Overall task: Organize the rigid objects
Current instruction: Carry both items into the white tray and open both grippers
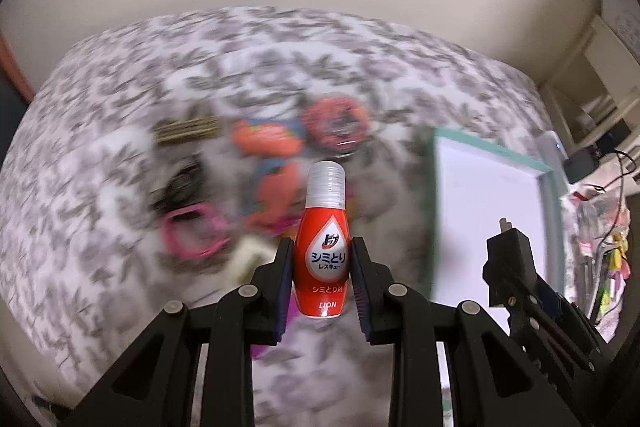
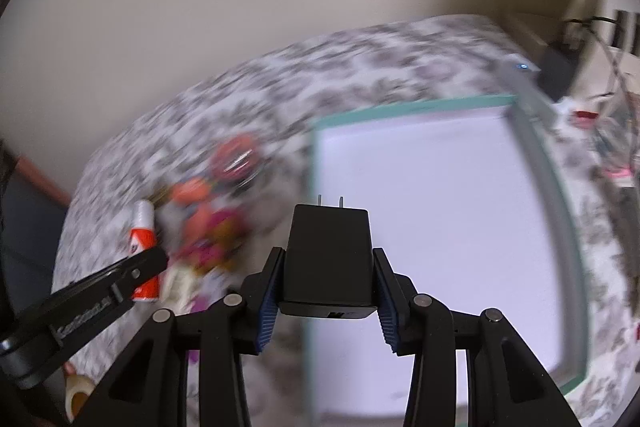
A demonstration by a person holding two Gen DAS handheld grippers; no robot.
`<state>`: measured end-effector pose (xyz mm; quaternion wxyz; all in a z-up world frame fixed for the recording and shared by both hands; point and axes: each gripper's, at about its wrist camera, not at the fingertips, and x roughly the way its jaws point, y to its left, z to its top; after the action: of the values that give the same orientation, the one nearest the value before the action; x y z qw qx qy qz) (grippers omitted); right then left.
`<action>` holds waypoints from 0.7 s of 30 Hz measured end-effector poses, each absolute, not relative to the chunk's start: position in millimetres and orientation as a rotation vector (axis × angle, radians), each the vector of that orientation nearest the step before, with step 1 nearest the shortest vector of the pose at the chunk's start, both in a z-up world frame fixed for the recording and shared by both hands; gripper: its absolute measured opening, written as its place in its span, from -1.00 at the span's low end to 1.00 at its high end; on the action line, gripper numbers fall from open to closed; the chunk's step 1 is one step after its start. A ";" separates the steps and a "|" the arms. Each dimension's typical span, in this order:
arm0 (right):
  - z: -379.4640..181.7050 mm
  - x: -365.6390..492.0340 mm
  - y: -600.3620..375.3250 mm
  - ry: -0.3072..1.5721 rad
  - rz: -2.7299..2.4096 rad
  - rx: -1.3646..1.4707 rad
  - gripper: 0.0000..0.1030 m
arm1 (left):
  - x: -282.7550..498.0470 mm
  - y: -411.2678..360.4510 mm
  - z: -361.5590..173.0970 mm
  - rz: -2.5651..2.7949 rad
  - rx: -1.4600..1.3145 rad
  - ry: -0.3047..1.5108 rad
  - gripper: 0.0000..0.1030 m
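Left of the teal-rimmed tray [image 2: 420, 111], gripping an orange stain-remover bottle [image 1: 322, 247] in the left gripper [image 1: 322, 263]. Over the tray's near edge, clamping a black plug adapter [image 2: 328, 259] in the right gripper [image 2: 326, 287].

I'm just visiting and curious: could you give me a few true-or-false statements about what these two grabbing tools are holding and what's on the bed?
1. The left gripper holds a small red plastic bottle with a silver cap. True.
2. The right gripper is empty. False: its jaws clamp a black plug-in charger block.
3. The shallow white tray with a teal rim already holds several items. False: no items show in it.
4. The floral-patterned bedcover carries a blurred pile of colourful objects. True.
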<state>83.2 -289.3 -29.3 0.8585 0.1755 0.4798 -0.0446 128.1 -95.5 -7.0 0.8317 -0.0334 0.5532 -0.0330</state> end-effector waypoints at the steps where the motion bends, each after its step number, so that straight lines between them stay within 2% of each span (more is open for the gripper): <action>1: -29.7 85.2 -299.2 1.007 -0.122 0.378 -0.13 | 132.7 -105.2 -7.5 -0.086 -0.067 1.173 -0.44; 8: -48.0 101.0 -350.5 1.035 -0.257 0.435 -0.13 | 159.5 -164.2 -17.9 -0.155 -0.037 1.188 -0.44; 21: -67.7 122.2 -382.7 1.061 -0.349 0.346 -0.13 | 188.2 -234.0 -56.5 -0.209 0.051 1.250 -0.43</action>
<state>122.2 -382.7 -67.7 0.8339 0.1633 0.5008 -0.1646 188.2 -234.0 -56.5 0.8056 0.0240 0.5839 -0.0974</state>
